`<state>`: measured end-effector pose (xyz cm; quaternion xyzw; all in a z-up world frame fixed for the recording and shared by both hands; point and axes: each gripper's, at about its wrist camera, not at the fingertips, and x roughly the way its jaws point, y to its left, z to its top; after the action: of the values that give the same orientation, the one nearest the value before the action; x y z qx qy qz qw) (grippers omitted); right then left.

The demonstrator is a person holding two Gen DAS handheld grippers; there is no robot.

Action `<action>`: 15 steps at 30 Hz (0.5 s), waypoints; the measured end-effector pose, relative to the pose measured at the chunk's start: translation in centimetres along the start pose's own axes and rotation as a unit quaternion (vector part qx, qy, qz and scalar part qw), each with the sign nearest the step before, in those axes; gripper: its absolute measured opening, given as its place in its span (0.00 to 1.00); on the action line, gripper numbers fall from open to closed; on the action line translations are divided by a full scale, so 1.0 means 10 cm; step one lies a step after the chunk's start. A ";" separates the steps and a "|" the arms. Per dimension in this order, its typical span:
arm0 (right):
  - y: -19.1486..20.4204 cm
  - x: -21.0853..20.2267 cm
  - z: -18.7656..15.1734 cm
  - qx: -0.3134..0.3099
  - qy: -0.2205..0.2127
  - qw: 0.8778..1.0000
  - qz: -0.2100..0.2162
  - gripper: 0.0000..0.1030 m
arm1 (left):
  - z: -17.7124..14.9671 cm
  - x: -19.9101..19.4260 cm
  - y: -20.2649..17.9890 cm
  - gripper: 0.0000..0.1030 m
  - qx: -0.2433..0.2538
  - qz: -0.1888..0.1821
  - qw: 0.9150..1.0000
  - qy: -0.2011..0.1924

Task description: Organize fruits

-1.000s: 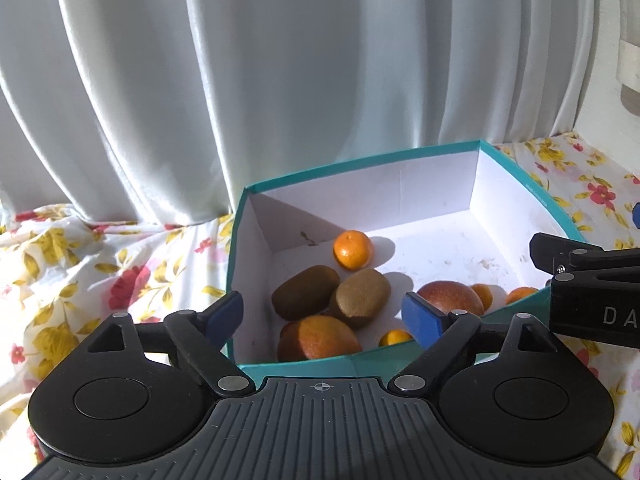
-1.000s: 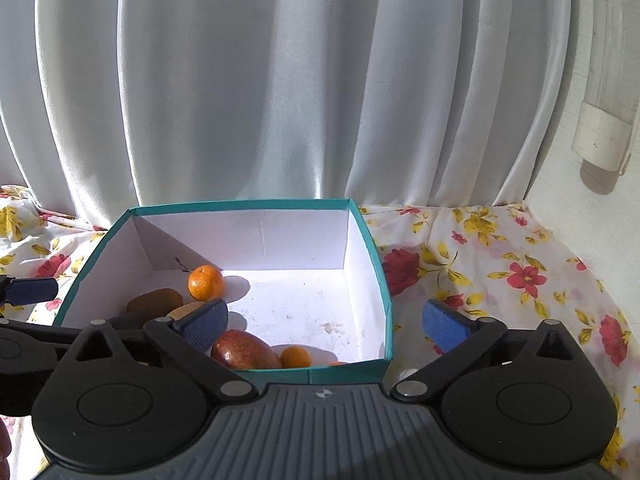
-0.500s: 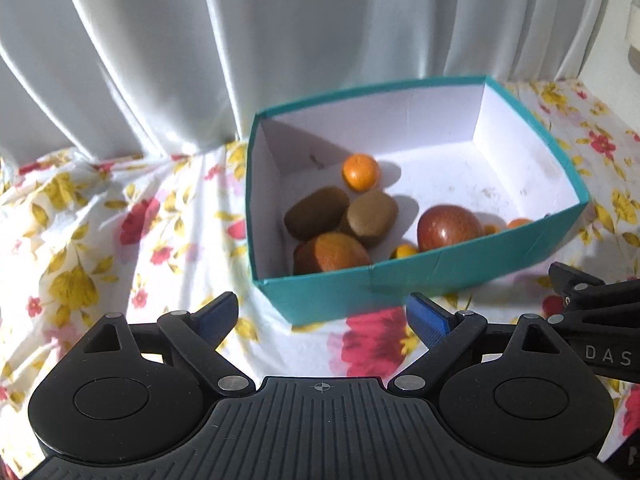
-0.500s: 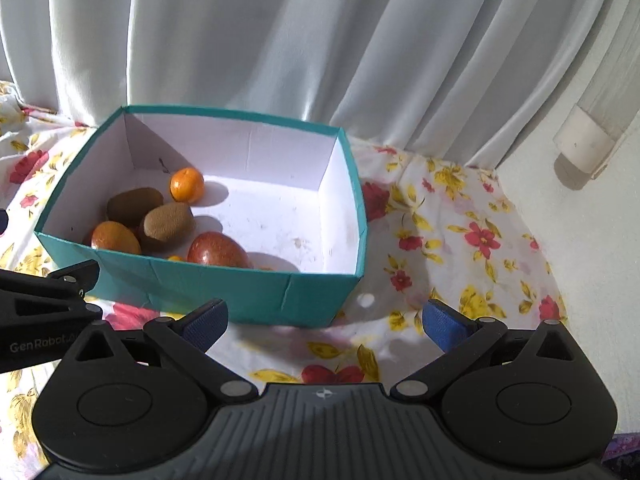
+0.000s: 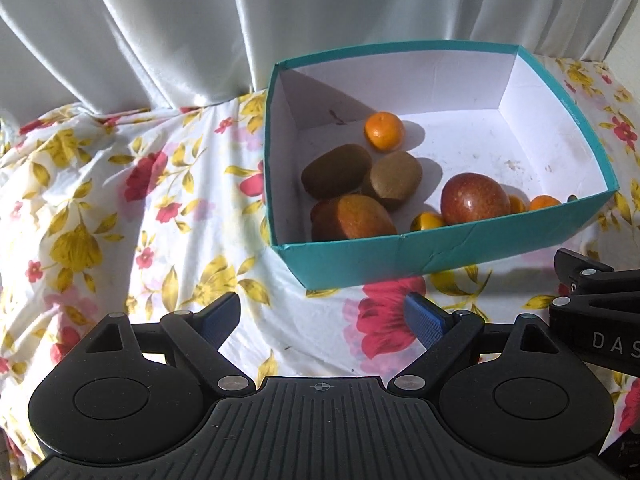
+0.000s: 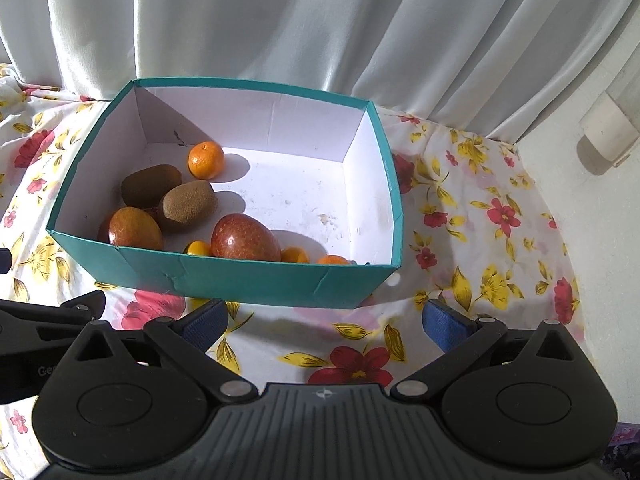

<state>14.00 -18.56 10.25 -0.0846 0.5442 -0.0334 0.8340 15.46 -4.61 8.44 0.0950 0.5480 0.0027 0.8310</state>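
Observation:
A teal box with a white inside stands on the floral cloth. In it lie two brown kiwis, two red-orange passion fruits, a mandarin and several small kumquats. My left gripper is open and empty, in front of the box's near wall. My right gripper is open and empty, also in front of the box. Each gripper's body shows at the edge of the other's view.
A floral cloth covers the surface around the box. White curtains hang right behind the box. A white wall with a white fitting is at the right.
Both grippers have pulled back and up from the box. The box and fruits now sit farther away and show from above. Both stayed open.

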 end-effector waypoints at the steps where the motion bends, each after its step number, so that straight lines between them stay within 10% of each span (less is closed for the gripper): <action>1: -0.01 0.01 0.00 0.000 0.002 1.000 0.003 1.00 | 0.00 0.01 0.00 0.90 -0.001 -0.002 1.000 0.002; 15: 0.01 0.05 0.00 -0.003 0.012 1.000 0.012 1.00 | -0.01 0.00 0.03 0.90 -0.004 0.000 1.000 0.014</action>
<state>14.18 -18.52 9.76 -0.0802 0.5554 -0.0230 0.8274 15.42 -4.35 8.45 0.0911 0.5596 0.0060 0.8238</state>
